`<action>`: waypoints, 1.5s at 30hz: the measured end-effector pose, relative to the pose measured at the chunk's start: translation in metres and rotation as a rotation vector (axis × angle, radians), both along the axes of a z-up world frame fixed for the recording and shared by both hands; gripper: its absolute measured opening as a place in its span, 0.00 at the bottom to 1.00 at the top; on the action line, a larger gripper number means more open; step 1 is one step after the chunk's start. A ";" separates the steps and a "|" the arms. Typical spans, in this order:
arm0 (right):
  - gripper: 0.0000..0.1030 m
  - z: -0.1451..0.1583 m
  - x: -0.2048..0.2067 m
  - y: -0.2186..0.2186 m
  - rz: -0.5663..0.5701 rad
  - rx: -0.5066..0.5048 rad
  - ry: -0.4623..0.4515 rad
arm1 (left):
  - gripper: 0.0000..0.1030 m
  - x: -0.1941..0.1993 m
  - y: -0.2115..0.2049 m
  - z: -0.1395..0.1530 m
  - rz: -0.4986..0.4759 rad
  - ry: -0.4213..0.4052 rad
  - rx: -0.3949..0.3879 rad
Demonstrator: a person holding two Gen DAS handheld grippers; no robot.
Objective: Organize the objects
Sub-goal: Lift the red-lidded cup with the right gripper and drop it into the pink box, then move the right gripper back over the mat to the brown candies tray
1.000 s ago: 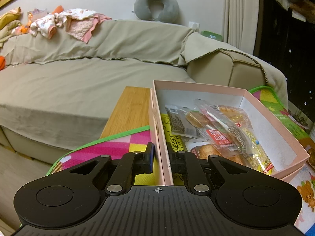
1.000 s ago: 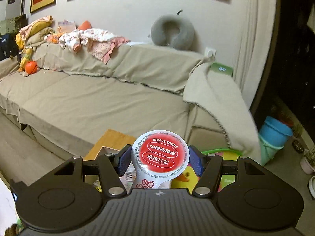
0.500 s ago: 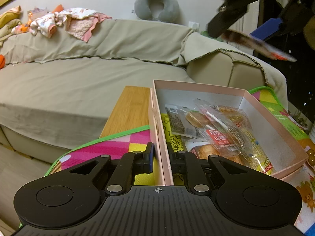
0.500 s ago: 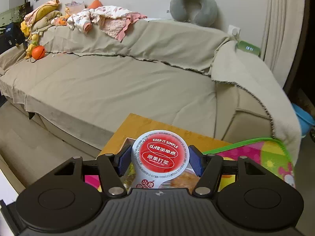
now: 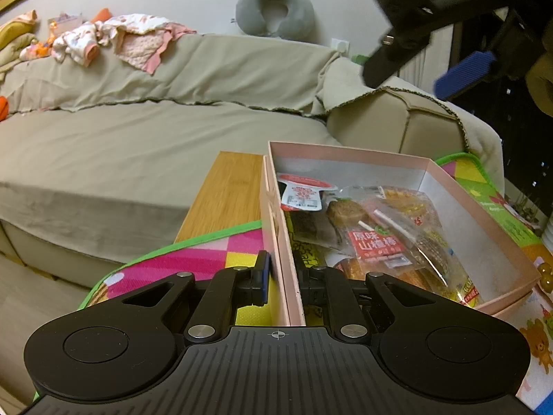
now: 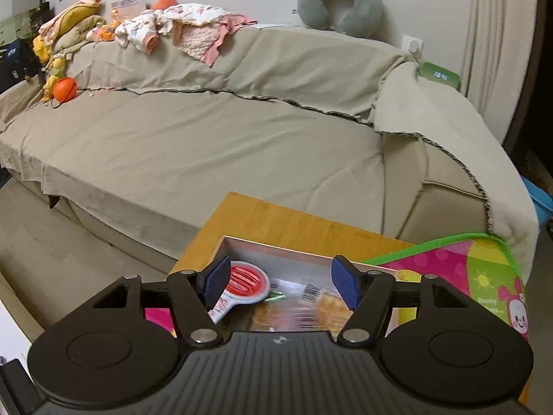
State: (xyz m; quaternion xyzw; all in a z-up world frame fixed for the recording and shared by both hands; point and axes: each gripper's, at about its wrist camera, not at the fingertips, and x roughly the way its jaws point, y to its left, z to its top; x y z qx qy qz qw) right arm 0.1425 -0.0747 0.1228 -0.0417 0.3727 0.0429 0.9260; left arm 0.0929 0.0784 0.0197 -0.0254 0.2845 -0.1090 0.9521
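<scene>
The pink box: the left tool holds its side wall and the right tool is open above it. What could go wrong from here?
1. The left tool pinches only the thin wall of the pink box, so a pull may bend it.
2. The red-lidded cup lies tilted on other snack packets and may slide.

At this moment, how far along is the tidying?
Done: the red-lidded cup lies in the pink box beside other snack packets. In hand: the left tool clamps the box's near wall; the right tool hangs open and empty above it. Left: nothing loose shows on the play mat, so remaining items can't be judged.
</scene>
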 end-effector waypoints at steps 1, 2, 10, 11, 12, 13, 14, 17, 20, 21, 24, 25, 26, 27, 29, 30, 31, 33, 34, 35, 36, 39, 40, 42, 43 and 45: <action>0.64 0.000 -0.001 -0.004 -0.007 0.000 0.000 | 0.14 0.000 0.000 0.000 0.000 0.000 0.000; 0.64 0.000 -0.002 -0.008 -0.014 0.000 -0.001 | 0.14 0.000 0.000 0.000 0.000 0.000 0.000; 0.69 -0.002 -0.026 -0.059 -0.082 -0.024 -0.005 | 0.14 0.000 -0.001 0.000 -0.001 0.000 0.000; 0.71 -0.003 -0.030 -0.069 -0.097 -0.032 -0.003 | 0.14 0.000 -0.001 0.000 -0.001 0.000 0.001; 0.71 -0.005 -0.034 -0.079 -0.115 -0.034 0.002 | 0.14 0.000 -0.001 0.000 -0.001 0.000 0.000; 0.71 -0.007 -0.038 -0.090 -0.133 -0.034 0.009 | 0.14 0.000 -0.001 0.000 -0.001 0.000 0.000; 0.71 -0.010 -0.042 -0.103 -0.154 -0.031 0.017 | 0.14 0.000 -0.001 0.000 -0.001 0.000 0.000; 0.71 -0.021 -0.056 -0.141 -0.216 -0.017 0.046 | 0.14 0.000 -0.001 0.000 -0.001 0.000 0.000; 0.71 -0.034 -0.072 -0.178 -0.279 0.011 0.062 | 0.14 0.000 -0.001 0.000 -0.001 -0.001 -0.001; 0.71 -0.039 -0.076 -0.191 -0.303 0.025 0.066 | 0.14 0.000 -0.001 0.000 -0.001 -0.001 0.000; 0.71 -0.054 -0.090 -0.226 -0.380 0.066 0.078 | 0.14 -0.001 -0.002 0.001 -0.001 -0.004 0.001; 0.71 -0.059 -0.093 -0.235 -0.398 0.078 0.084 | 0.14 -0.001 -0.001 0.001 -0.002 -0.004 0.001; 0.71 -0.066 -0.097 -0.244 -0.419 0.088 0.094 | 0.14 -0.001 -0.001 0.001 -0.002 -0.003 0.001; 0.71 -0.073 -0.100 -0.253 -0.437 0.094 0.104 | 0.14 -0.001 -0.001 0.001 -0.002 -0.003 0.000; 0.71 -0.087 -0.106 -0.267 -0.464 0.098 0.122 | 0.14 -0.001 -0.001 0.001 -0.002 -0.003 0.000; 0.71 -0.093 -0.108 -0.271 -0.472 0.098 0.127 | 0.14 -0.001 -0.002 0.001 -0.002 -0.004 0.000; 0.71 -0.098 -0.110 -0.275 -0.478 0.099 0.130 | 0.14 -0.001 -0.001 0.001 -0.002 -0.003 0.000; 0.71 -0.108 -0.111 -0.282 -0.485 0.115 0.125 | 0.14 -0.001 -0.001 0.001 -0.002 -0.004 0.000; 0.71 -0.112 -0.110 -0.286 -0.485 0.129 0.122 | 0.14 -0.001 -0.001 0.002 -0.002 -0.004 -0.001; 0.72 -0.115 -0.108 -0.289 -0.486 0.145 0.117 | 0.14 -0.001 -0.002 0.002 -0.002 -0.004 -0.002; 0.72 -0.118 -0.108 -0.291 -0.489 0.162 0.114 | 0.14 -0.001 -0.002 0.002 -0.002 -0.004 -0.002; 0.74 -0.126 -0.107 -0.294 -0.492 0.239 0.118 | 0.14 -0.001 -0.002 0.002 -0.003 -0.004 -0.001; 0.76 -0.127 -0.110 -0.293 -0.492 0.258 0.110 | 0.14 -0.001 -0.002 0.002 -0.003 -0.004 -0.001; 0.76 -0.125 -0.115 -0.290 -0.468 0.309 0.110 | 0.14 -0.001 -0.002 0.002 -0.003 -0.004 -0.001; 0.76 -0.125 -0.117 -0.288 -0.457 0.334 0.117 | 0.14 -0.001 -0.002 0.002 -0.003 -0.004 -0.001; 0.78 -0.123 -0.121 -0.282 -0.427 0.383 0.140 | 0.14 -0.001 -0.002 0.002 -0.003 -0.004 -0.001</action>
